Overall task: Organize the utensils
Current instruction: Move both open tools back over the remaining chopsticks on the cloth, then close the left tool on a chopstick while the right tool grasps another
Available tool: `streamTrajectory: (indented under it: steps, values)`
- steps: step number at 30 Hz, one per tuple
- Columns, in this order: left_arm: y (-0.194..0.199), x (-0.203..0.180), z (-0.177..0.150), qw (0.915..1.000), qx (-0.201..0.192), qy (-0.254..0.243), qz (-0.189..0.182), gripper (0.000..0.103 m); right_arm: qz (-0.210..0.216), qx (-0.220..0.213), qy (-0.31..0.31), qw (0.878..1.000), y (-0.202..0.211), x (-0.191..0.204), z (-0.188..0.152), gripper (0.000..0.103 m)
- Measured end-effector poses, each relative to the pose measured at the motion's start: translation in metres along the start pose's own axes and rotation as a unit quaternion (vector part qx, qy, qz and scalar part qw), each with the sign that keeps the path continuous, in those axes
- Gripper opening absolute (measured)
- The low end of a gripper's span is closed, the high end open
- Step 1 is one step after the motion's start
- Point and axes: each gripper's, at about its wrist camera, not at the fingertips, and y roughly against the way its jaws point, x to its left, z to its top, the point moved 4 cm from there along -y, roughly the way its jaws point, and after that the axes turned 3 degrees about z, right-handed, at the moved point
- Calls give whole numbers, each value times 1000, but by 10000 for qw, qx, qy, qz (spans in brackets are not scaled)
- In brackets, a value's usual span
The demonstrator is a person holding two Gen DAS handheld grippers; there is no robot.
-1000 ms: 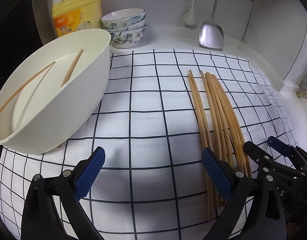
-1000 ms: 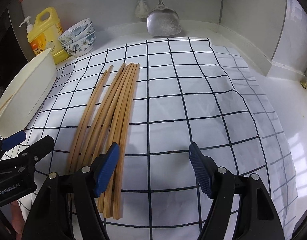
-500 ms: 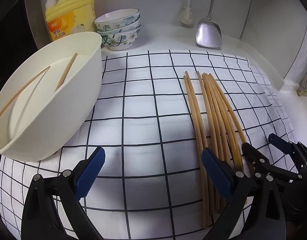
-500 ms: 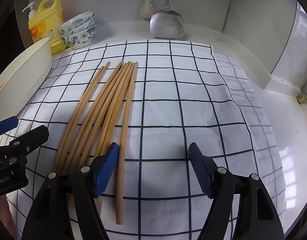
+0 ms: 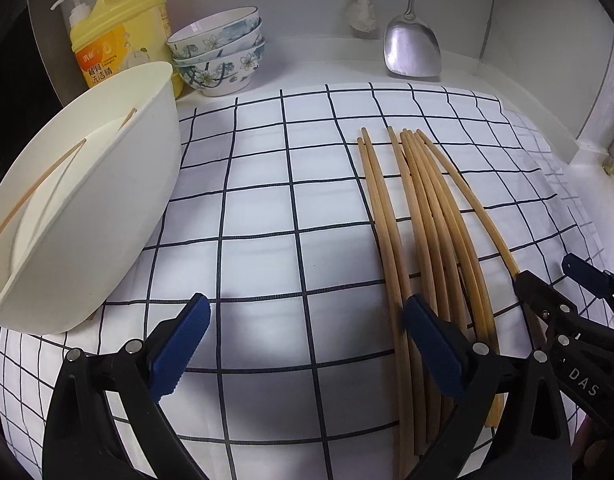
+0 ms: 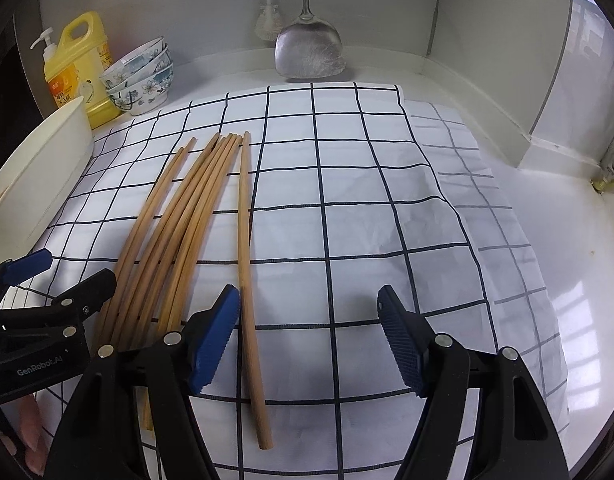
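Note:
Several wooden chopsticks [image 5: 423, 216] lie side by side on a white checked cloth [image 5: 267, 216]; they also show in the right wrist view [image 6: 187, 220]. One chopstick [image 6: 247, 264] lies apart at the bundle's right, between the right gripper's fingers. A white tilted tub [image 5: 119, 184] at the left holds two chopsticks [image 5: 35, 188]. My left gripper [image 5: 307, 344] is open and empty, its right finger over the bundle's near ends. My right gripper [image 6: 309, 340] is open and empty.
A yellow detergent bottle [image 5: 119, 28] and stacked floral bowls [image 5: 219, 56] stand at the back left. A metal spatula [image 5: 411, 48] and a brush [image 5: 361, 8] hang on the back wall. A raised counter edge [image 6: 547, 136] runs along the right.
Both grippers have drawn back and tilted, so the chopsticks sit farther up in view. The rightmost chopstick now lies apart from the bundle, between the right gripper's fingers.

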Motion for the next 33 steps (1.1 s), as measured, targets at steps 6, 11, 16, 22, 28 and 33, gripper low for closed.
streamTrajectory:
  steps: [6,11,16,22,28,33]
  values:
    - [-1,6,-3,10000,34,9,20,97,73,5,24,10000,-2,5,1,68]
    - [-2,6,-3,10000,18,-10,63,97,55,17,79,10000,-5,6,4,68]
    - [-11,7,4,9996,90,16,283,97,-37,17,117,9999,-8,5,7,68]
    - [-18,3,15,9995,99,56,307,97,-27,48,196,9998,-14,7,12,68]
    - [-26,5,23,9994,177,250,153,97,1,7,213,9998,-19,6,15,68]
    - [-29,6,24,9993,155,331,59,97,29,-38,263,9996,-20,7,16,68]
